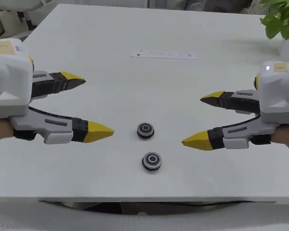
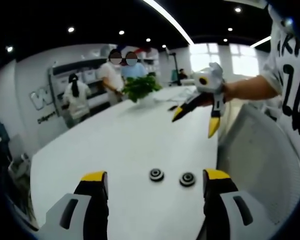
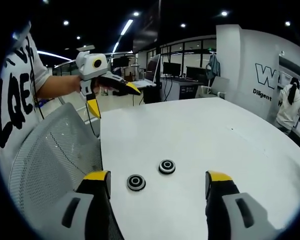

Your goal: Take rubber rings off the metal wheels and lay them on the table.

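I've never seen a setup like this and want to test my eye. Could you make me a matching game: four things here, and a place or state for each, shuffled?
Things:
1. yellow-tipped left gripper
2. green leafy plant
3. thin pale strip
4. small round metal wheel with black rubber ring, nearer the person

Place or state:
a. far right corner of the head view
b. lying flat at the far middle of the white table
c. nearest the table's front edge, ring on
d. jaws open, holding nothing

Pairs: 1-d, 2-a, 3-b, 4-c
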Demonstrator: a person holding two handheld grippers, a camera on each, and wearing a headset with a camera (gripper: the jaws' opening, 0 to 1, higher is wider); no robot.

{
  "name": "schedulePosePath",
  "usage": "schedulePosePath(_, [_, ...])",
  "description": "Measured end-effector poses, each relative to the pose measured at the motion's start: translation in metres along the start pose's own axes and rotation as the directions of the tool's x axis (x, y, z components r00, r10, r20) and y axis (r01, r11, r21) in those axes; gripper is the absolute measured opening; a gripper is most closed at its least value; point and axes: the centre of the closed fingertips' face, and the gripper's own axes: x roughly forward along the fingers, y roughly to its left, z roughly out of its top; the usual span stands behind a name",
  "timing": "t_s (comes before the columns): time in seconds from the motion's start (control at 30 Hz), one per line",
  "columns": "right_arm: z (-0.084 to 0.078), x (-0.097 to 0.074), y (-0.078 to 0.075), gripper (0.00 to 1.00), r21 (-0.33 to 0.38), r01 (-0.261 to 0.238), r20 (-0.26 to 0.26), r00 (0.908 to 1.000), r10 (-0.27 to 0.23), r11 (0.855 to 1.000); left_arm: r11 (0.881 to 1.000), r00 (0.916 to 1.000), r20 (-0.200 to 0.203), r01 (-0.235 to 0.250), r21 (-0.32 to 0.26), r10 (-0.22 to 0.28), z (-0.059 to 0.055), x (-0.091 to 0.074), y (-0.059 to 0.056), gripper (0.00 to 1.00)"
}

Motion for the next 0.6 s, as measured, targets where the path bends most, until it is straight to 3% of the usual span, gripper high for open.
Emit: schedulePosePath(0.6, [-0.014,0.017,0.010,0.67,-0.038,-0.065,-0.044,0.9970,0.063,0.997,0.997,0.9966,-0.013,0.082,-0.017,-0.082,-0.007,0.024,-0.017,0.73])
